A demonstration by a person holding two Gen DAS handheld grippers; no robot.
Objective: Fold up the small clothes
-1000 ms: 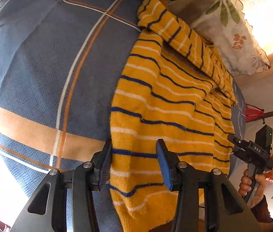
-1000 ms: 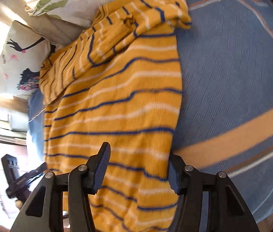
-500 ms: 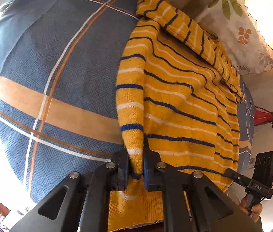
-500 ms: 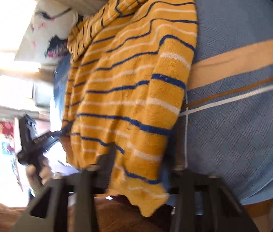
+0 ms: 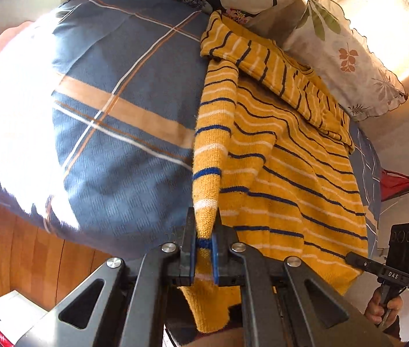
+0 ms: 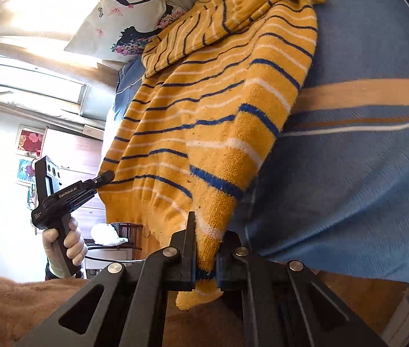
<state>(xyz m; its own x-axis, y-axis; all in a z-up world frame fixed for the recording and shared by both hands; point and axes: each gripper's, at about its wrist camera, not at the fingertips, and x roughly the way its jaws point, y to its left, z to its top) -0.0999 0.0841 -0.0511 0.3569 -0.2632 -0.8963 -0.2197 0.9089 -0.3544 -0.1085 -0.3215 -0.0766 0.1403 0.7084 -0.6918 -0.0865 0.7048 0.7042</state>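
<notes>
The left gripper [image 5: 203,248] is closed on the bottom hem of the yellow striped sweater [image 5: 276,156], at the corner nearest its camera, and a ridge of cloth rises from its jaws toward 12 o'clock. The right gripper [image 6: 206,263] is closed on the opposite hem corner in the same way. I judge that both corners are held so the lower edge can be lifted together and carried up toward the collar for a fold across the middle.

The sweater lies on the bed [image 5: 117,150], on the blue checked cover, its body flat and one sleeve already turned over the chest at 1 o'clock in the left view. Beyond it two pillows [image 5: 346,57] lean at the head of the bed.

The hem tips hang below the jaws and are partly cut off by the gripper bodies. How much cloth is between the pads I cannot tell. The collar is hidden under the folded sleeve, and strong sunlight washes out the left part of the bed.
</notes>
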